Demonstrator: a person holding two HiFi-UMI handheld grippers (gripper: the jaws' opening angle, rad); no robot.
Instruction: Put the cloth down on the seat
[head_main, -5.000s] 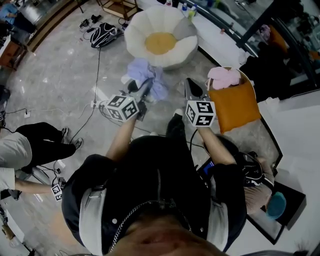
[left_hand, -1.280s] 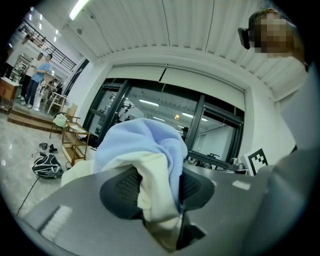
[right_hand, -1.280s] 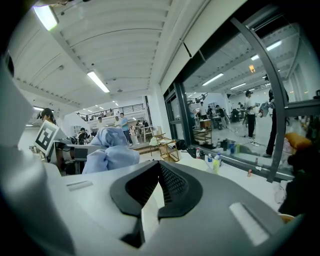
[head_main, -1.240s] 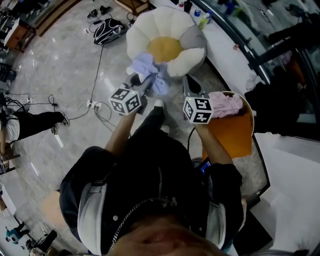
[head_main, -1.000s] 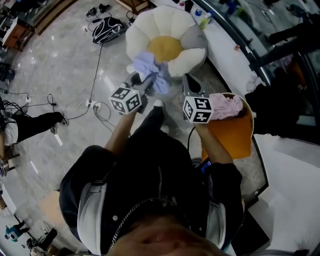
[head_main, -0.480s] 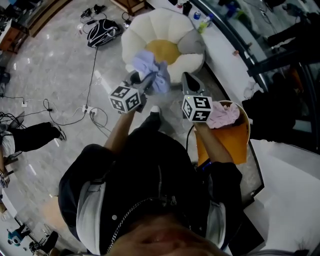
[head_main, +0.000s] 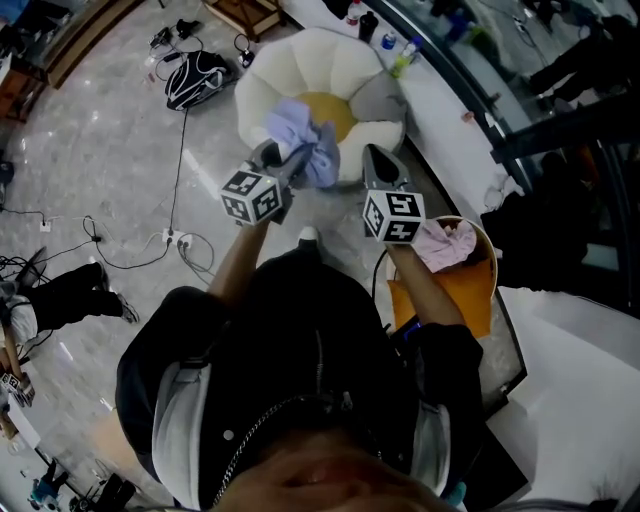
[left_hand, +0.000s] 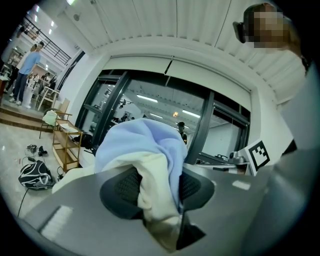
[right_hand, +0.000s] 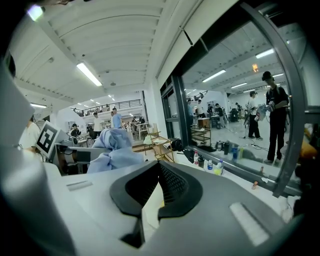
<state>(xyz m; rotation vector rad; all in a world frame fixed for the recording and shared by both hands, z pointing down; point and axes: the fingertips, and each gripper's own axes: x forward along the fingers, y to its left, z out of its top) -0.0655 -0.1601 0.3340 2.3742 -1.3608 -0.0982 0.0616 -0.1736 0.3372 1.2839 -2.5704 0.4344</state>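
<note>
A cream flower-shaped seat (head_main: 300, 55) with a yellow centre stands on the floor ahead. In the head view my left gripper (head_main: 293, 160) is shut on a bunched light-blue cloth (head_main: 306, 135), carried in the air over the seat's near rim. In the left gripper view the cloth (left_hand: 145, 155) fills the gap between the dark pads (left_hand: 120, 187) and hangs over them. My right gripper (head_main: 378, 165) is beside it on the right, with its tips together and nothing in them. From the right gripper (right_hand: 159, 172) view the cloth (right_hand: 112, 150) shows at the left.
An orange basket (head_main: 455, 295) holding a pink cloth (head_main: 445, 243) is at my right. A black backpack (head_main: 195, 75) and cables (head_main: 180, 240) lie on the floor at the left. Bottles (head_main: 400, 55) stand on a white ledge behind the seat, below glass panels.
Both grippers have moved forward together toward the seat, the cloth still gripped. The cloth now hangs over the seat's near rim; the orange basket has slipped back beside me.
</note>
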